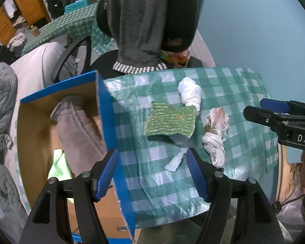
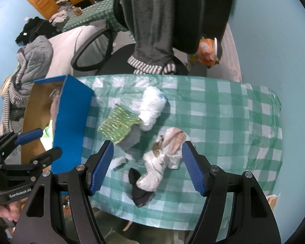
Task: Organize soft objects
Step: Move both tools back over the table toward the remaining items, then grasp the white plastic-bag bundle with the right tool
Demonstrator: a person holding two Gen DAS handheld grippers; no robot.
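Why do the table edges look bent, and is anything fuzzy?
Left wrist view: the lens bows the checked tablecloth and blue box, corners go black; the green cloth looks sharp. Right wrist view: same bowing; the white bundle looks softly smeared.

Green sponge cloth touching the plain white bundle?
Touching. The left wrist view shows the green sponge cloth corner overlapping the white bundle, no gap.

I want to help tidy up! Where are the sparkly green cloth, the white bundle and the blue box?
sparkly green cloth point(image 1: 169, 120), left wrist view, its middle.
white bundle point(image 1: 189, 92), left wrist view, its middle.
blue box point(image 1: 107, 109), left wrist view, its blue side wall.
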